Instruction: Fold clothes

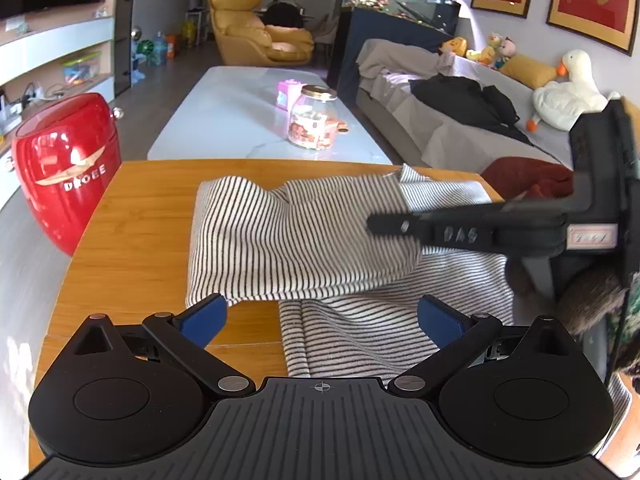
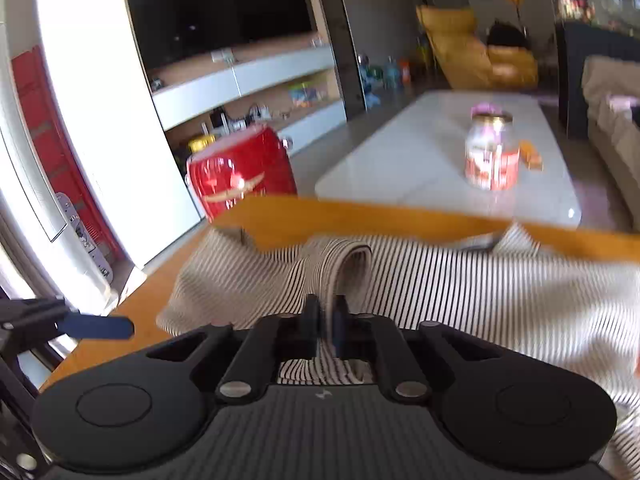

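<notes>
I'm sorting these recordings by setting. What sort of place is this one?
A home living room, most likely: a grey sofa with a plush goose, a yellow armchair, and a white coffee table. The striped garment lies on a wooden table.

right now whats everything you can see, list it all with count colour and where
striped garment: one, white with black stripes, partly folded on the wooden table
wooden table: one, orange-brown, nearest
red case: one, glossy red, on the floor left of the table
coffee table: one, white, beyond the wooden table
glass jar: one, clear with gold lid, on the coffee table
pink box: one, behind the jar
sofa: one, grey, at right
goose toy: one, white, on the sofa
armchair: one, yellow, far end
left gripper: blue pads, open over the garment
right gripper: shut on a garment fold
</notes>
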